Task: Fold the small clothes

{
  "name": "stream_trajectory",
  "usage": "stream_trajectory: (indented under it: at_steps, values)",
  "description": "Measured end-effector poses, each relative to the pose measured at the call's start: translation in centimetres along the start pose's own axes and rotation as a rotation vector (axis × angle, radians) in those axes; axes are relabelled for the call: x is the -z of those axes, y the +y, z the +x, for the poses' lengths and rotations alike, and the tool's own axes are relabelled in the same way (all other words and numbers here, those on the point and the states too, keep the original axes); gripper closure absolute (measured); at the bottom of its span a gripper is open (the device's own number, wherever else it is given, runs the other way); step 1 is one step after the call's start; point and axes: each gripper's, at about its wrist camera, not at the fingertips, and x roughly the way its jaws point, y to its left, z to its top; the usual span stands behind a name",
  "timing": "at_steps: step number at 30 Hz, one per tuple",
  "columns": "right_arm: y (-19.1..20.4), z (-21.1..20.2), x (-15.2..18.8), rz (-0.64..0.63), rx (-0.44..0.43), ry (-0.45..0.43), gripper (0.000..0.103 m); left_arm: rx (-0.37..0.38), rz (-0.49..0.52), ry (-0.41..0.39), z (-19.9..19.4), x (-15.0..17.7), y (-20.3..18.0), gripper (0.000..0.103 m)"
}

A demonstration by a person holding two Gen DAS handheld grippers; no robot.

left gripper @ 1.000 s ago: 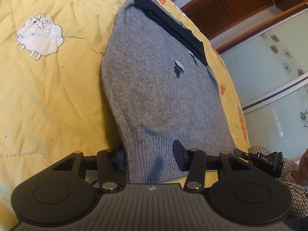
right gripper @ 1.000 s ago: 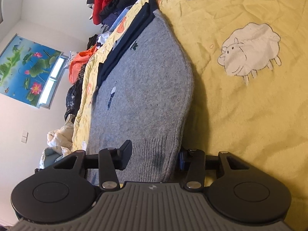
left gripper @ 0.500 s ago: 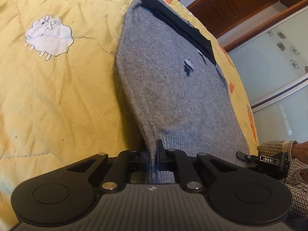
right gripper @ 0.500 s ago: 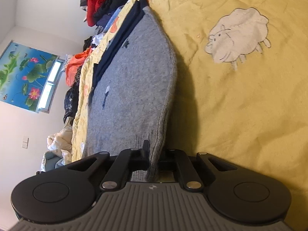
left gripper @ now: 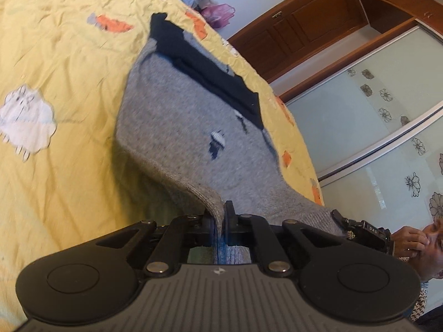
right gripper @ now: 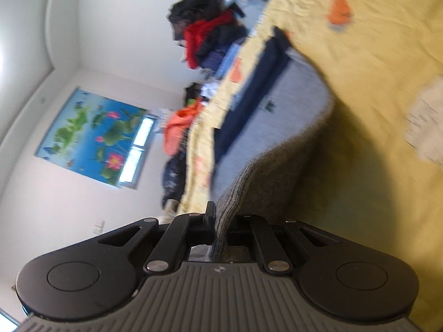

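A small grey knit sweater (left gripper: pixel 180 127) with a dark navy band (left gripper: pixel 210 83) at its far end lies on a yellow quilt (left gripper: pixel 55 55). My left gripper (left gripper: pixel 220 215) is shut on one corner of its ribbed hem and holds that corner lifted off the quilt. My right gripper (right gripper: pixel 218 221) is shut on the other hem corner of the sweater (right gripper: pixel 277 127), also lifted. The right gripper also shows in the left wrist view (left gripper: pixel 360 229), at the hem's far corner. The sweater's far end rests on the quilt.
The quilt (right gripper: pixel 373 41) has sheep and orange patches. A pile of other clothes (right gripper: pixel 210 36) lies at the far end of the bed. A wooden wardrobe with glass sliding doors (left gripper: pixel 373 96) stands beside the bed. A person's face and hand (left gripper: pixel 423 240) are at the right edge.
Both grippers closed on the sweater's hem corners, then lifted them off the quilt. The near half of the sweater now hangs up from the bed.
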Motion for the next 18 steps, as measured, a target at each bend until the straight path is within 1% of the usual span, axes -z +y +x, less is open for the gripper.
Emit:
stream_trajectory:
  at_steps: [4,6,8,11,13,16,18]
  values:
    - [1.6,0.6,-1.6,-0.027,-0.038,-0.027,0.088,0.037,0.026,-0.018,0.2,-1.3,-0.7,0.097]
    - [1.9,1.3,-2.7,-0.028,-0.065,-0.049,0.088,0.046,0.032,-0.041,1.0,-2.7,-0.8,0.097]
    - [1.7,2.4,-4.1,-0.013,-0.089,-0.077,0.088,0.053,0.040,-0.066,2.0,-4.8,-0.9,0.097]
    - [1.4,5.0,-6.6,0.004,-0.126,-0.117,0.088,0.063,0.073,-0.101,3.7,-9.1,-1.3,0.097]
    - [1.2,7.0,-9.3,0.009,-0.144,-0.148,0.088,0.060,0.094,-0.135,5.0,-12.6,-1.8,0.097]
    - [0.3,10.5,-14.2,0.022,-0.154,-0.202,0.088,0.061,0.105,-0.199,7.5,-18.1,-2.0,0.097]
    - [-0.9,13.0,-17.9,0.042,-0.131,-0.230,0.088,0.058,0.090,-0.229,9.7,-21.7,-1.6,0.097]
